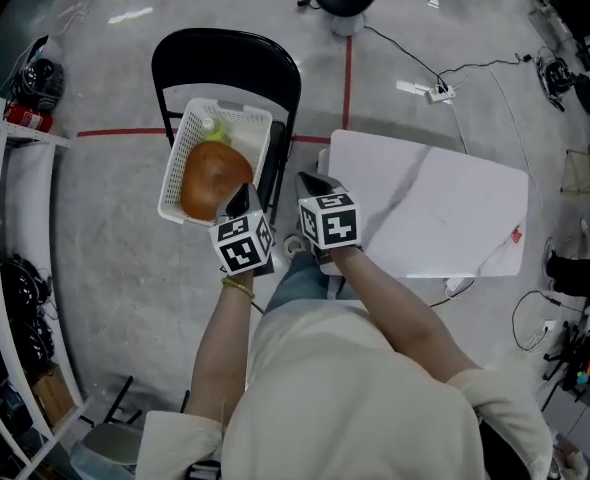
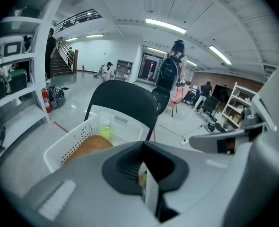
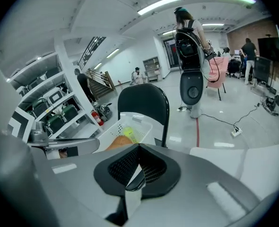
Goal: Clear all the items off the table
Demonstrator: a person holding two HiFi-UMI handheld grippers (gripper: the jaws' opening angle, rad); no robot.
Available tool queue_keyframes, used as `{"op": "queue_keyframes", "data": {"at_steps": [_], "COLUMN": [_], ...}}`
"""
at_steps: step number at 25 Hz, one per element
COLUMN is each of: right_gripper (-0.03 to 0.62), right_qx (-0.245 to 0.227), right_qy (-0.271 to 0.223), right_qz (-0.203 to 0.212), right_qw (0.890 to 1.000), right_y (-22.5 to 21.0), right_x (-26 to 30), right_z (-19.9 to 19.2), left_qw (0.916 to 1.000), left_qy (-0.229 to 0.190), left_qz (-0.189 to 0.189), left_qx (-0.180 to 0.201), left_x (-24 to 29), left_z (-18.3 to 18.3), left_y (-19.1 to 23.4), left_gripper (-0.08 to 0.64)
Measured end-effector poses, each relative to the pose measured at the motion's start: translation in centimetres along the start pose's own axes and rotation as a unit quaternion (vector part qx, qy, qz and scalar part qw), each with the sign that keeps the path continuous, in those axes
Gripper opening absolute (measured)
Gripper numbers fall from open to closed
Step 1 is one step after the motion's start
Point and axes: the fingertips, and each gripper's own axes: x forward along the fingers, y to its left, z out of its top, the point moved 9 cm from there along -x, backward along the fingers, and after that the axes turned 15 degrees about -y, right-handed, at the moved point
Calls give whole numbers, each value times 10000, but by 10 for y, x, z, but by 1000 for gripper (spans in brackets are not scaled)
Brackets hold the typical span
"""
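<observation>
Left tool and right tool are pressed together, empty, at the basket's near edge. The basket holds a brown item and a green bottle. The desk beside the basket looks bare, so lift away gently without nudging the basket.

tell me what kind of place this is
Most likely a lab or workshop in a large open hall, not a home: white shelving racks loaded with cases, cables and a power strip loose on the polished floor, and a red tape line marked on it.
</observation>
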Motion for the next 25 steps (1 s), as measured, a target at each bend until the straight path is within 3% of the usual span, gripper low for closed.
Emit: {"op": "queue_keyframes", "data": {"at_steps": [14,25], "right_gripper": [-2,-2], "right_qx": [351,682], "right_qy": [-650,-928], "right_qz": [-708,-1309], "right_qw": [9948,9847], "right_y": [-95,-189], "right_x": [-111,-231], "right_z": [3,-27], "left_qw": [9940,9807], "left_qy": [35,225], "left_qz": [-954,-1754], "left_qx": [538,829], "left_x": [-7,-36], "left_z": [3,-39], "left_y": [-132,-275], "left_gripper": [8,8]}}
